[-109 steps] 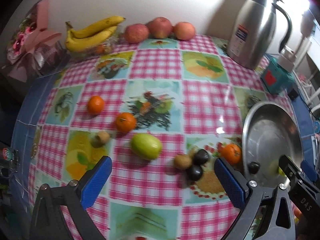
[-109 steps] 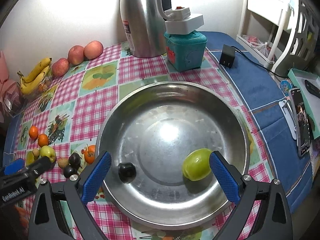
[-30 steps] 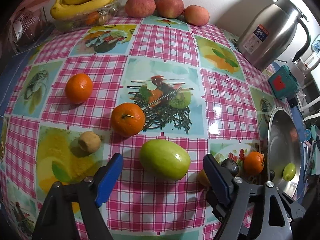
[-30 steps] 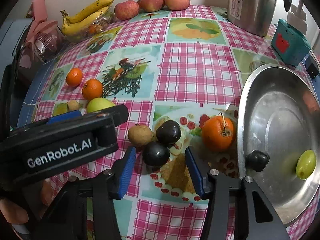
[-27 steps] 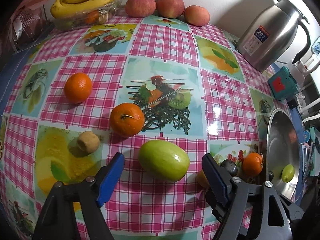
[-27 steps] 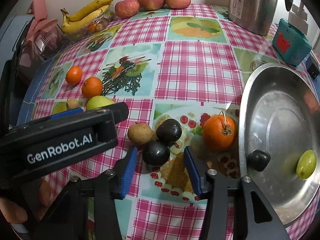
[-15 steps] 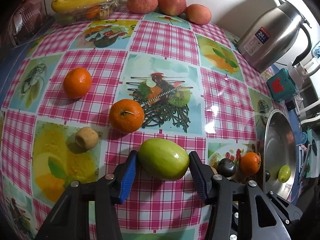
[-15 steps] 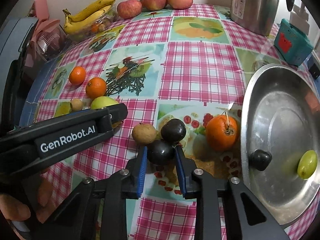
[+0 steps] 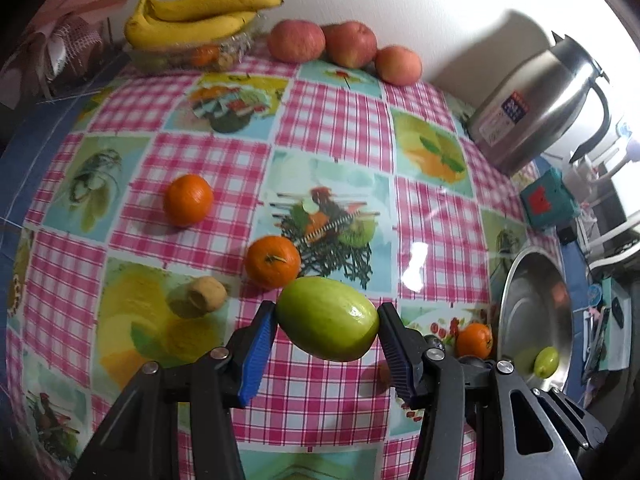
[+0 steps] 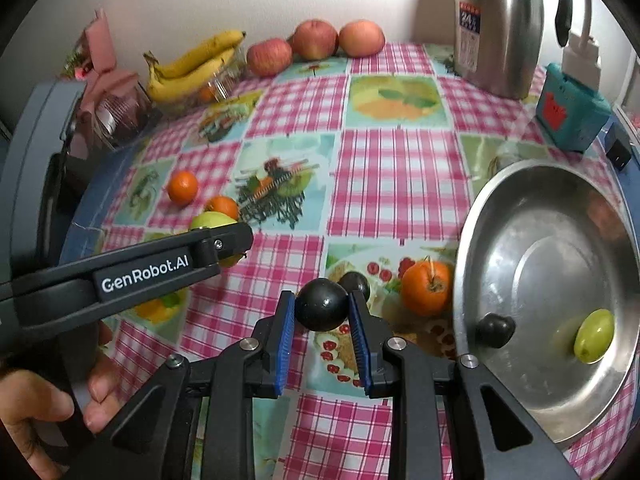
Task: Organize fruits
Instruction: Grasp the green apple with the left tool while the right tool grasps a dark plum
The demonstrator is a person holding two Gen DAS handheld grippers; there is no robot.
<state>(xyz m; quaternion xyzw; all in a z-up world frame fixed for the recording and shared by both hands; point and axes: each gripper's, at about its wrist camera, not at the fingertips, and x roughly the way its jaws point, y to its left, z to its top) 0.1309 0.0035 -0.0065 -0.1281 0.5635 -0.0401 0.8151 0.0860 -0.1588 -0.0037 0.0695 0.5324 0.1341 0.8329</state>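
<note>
At the far left of the table [image 9: 332, 120], against the wall, we see a bunch of bananas [image 9: 200, 14] lying over a clear dish, with three apples [image 9: 344, 50] in a row just to their right. On the checked cloth nearer to us sit two small oranges [image 9: 188, 199], well apart from each other, and a little brown fruit [image 9: 207, 293] below them.

Our left tongs [image 9: 328, 334] are clamped on a large green fruit [image 9: 328, 318]; the blue pads press on both of its ends, and it hangs clear of the cloth, just in front of the nearer orange. In the right wrist view the same tongs reach in from the left, with the fingers of a hand [image 10: 48, 408] curled round the handle.

Farther right, our right tongs [image 10: 322, 334] are closed on a round dark fruit [image 10: 322, 306], pads against its two sides, and it looks lifted a little off the cloth. A second dark fruit [image 10: 357, 283] lies on the table just behind it. A third orange with a stem [image 10: 426, 287] rests beside the rim of the steel bowl [image 10: 520, 216].

Inside the bowl lie another dark fruit [image 10: 495, 330] and a small green fruit [image 10: 594, 335], apart from each other. Behind the bowl stand a steel jug [image 10: 498, 24] and a teal box [image 10: 572, 110].
</note>
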